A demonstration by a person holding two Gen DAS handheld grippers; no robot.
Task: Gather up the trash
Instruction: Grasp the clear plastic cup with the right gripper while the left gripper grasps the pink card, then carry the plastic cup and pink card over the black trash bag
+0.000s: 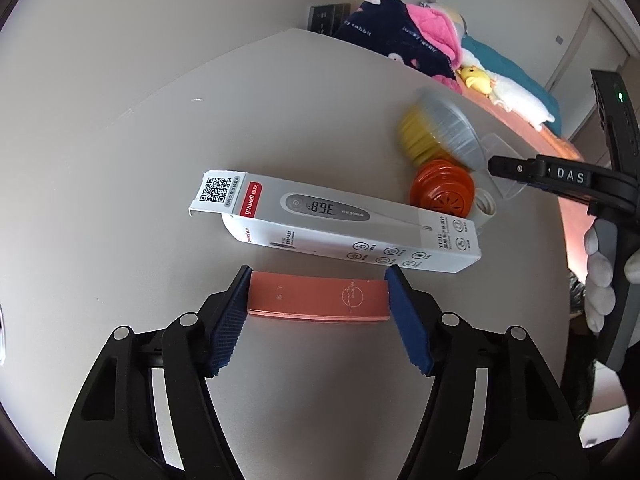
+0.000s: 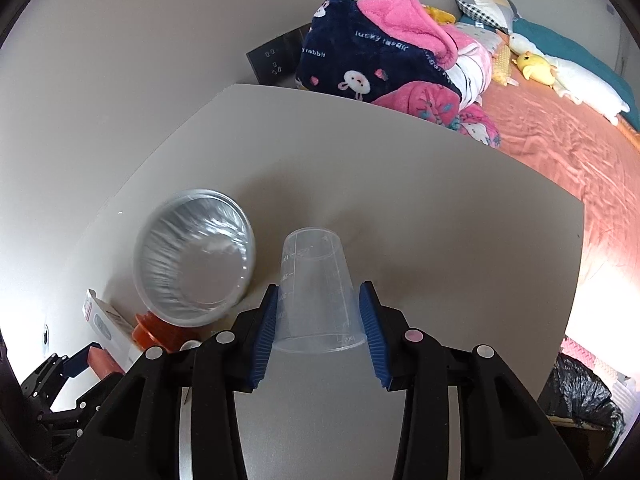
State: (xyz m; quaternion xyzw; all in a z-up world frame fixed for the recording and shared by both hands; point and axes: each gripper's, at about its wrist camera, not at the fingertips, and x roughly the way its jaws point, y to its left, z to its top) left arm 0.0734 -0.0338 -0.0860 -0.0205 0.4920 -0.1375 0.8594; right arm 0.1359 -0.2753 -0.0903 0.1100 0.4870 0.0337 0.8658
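My left gripper point(image 1: 318, 280) is shut on a flat salmon-pink box point(image 1: 318, 298), holding it by its two ends just above the grey table point(image 1: 120, 200). Behind it lies a white thermometer box point(image 1: 332, 224) with one flap open. My right gripper point(image 2: 319, 304) is shut on an upside-down clear measuring cup point(image 2: 316, 292); it shows in the left wrist view point(image 1: 516, 170) too. A blurred foil bowl point(image 2: 196, 256) tilts beside the cup, on an orange lid point(image 2: 160, 334). The left wrist view shows the foil bowl point(image 1: 448, 124), a yellow piece point(image 1: 416, 136) under it and the orange lid point(image 1: 442, 190).
A bed point(image 2: 560, 152) with an orange sheet, blankets point(image 2: 380, 52) and plush toys point(image 2: 536, 66) runs along the table's far edge. A black trash bag point(image 2: 584, 396) sits low at the right, off the table's edge. A dark socket panel point(image 2: 276, 60) is on the wall.
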